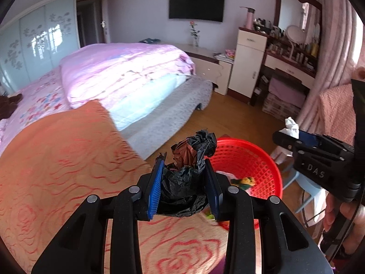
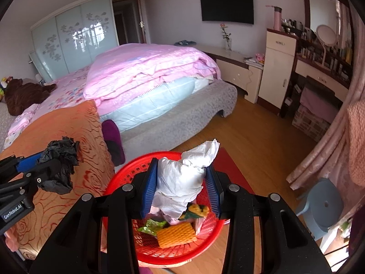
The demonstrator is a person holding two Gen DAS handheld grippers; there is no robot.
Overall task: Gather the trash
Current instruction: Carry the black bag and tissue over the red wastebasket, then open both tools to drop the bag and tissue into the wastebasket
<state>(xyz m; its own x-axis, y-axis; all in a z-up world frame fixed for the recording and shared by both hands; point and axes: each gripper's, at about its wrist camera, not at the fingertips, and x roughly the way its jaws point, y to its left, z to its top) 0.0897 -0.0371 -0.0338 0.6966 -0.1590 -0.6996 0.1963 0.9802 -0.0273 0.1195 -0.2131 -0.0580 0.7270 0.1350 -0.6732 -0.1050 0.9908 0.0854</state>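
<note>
My left gripper (image 1: 185,171) is shut on a crumpled black plastic bag (image 1: 189,178), held over the orange patterned blanket (image 1: 68,159) right beside the red mesh basket (image 1: 251,159). In the right wrist view that bag (image 2: 60,162) and the left gripper (image 2: 45,166) show at the left. My right gripper (image 2: 181,175) is shut on a crumpled white paper wad (image 2: 180,182), above the red basket (image 2: 127,175). In the left wrist view the right gripper (image 1: 287,137) shows with the white wad (image 1: 292,125). The basket holds a green wrapper (image 2: 151,226), an orange foam net (image 2: 176,235) and a yellow-green wrapper (image 2: 197,211).
The bed with a pink quilt (image 2: 148,68) fills the left and middle. Wood floor (image 2: 262,132) lies beyond the basket. A purple slipper (image 2: 113,141) rests by the bed. A blue plastic stool (image 2: 324,207) stands at the right, near the pink curtain (image 2: 330,148). A dresser (image 2: 319,68) lines the far wall.
</note>
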